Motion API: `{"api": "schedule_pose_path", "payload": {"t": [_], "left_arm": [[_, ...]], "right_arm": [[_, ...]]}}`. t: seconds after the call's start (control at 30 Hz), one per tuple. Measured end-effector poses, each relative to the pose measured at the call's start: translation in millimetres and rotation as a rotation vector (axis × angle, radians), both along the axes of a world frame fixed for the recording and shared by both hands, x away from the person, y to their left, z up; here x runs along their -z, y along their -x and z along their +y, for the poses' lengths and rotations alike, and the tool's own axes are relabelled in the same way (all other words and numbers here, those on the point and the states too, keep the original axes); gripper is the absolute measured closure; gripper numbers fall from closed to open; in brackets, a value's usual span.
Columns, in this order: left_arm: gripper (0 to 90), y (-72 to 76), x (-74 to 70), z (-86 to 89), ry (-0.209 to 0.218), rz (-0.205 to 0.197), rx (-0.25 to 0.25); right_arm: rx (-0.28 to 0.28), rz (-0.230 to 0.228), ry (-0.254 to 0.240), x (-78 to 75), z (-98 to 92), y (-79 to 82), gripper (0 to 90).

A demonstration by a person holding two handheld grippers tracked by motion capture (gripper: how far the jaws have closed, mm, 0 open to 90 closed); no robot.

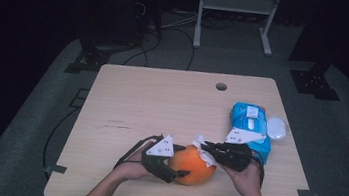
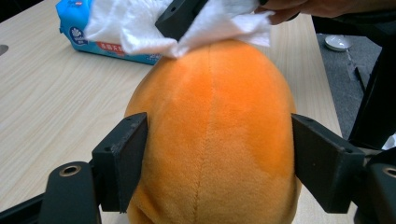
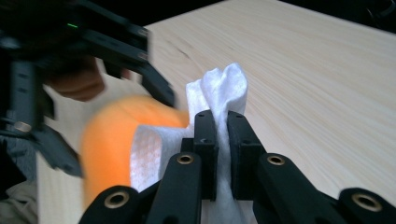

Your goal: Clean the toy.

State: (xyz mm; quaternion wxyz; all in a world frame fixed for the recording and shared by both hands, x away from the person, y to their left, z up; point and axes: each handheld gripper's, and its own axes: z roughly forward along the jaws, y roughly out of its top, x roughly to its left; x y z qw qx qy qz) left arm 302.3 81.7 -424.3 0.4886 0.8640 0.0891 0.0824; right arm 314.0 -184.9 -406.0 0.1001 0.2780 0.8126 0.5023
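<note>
An orange plush ball (image 1: pixel 193 165) rests near the table's front edge. My left gripper (image 1: pixel 178 167) is shut on it from the left, and in the left gripper view both black pads press into the orange plush ball's (image 2: pixel 212 135) sides. My right gripper (image 1: pixel 206 148) is shut on a white tissue (image 1: pixel 205 150), which lies against the top right of the ball. In the right gripper view the jaws pinch the white tissue (image 3: pixel 220 93), and its lower fold drapes on the blurred plush ball (image 3: pixel 112 140). The tissue (image 2: pixel 140 21) also shows at the top of the left gripper view.
A blue pack of tissues (image 1: pixel 251 123) lies right of the ball, behind my right hand, with a small white round object (image 1: pixel 276 127) beside it. A cable hole (image 1: pixel 221 86) sits near the wooden table's (image 1: pixel 152 100) far edge. A white frame (image 1: pixel 236 7) stands beyond the table.
</note>
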Motion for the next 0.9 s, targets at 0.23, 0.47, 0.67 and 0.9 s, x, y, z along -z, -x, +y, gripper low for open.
{"api": "schedule_pose_path", "payload": {"t": [0.23, 0.47, 0.67, 0.9], "left_arm": [[23.6, 1.8, -1.5, -1.8, -0.016, -0.008, -0.003], [23.5, 2.1, -2.9, -5.0, -0.017, -0.003, -0.019], [23.8, 2.1, -2.8, -4.5, -0.003, 0.002, -0.025], [13.6, -5.3, -2.5, 3.4, 0.081, 0.023, -0.020]], "right_arm": [[-0.007, -0.017, 0.004, -3.5, 3.2, 6.7, 82.8], [-0.092, -0.044, -0.010, -12.6, 27.8, 20.6, 82.7], [-0.118, -0.072, 0.020, -14.7, 37.9, 23.8, 82.8], [-0.088, -0.037, -0.008, -8.2, 18.2, 15.2, 82.8]]}}
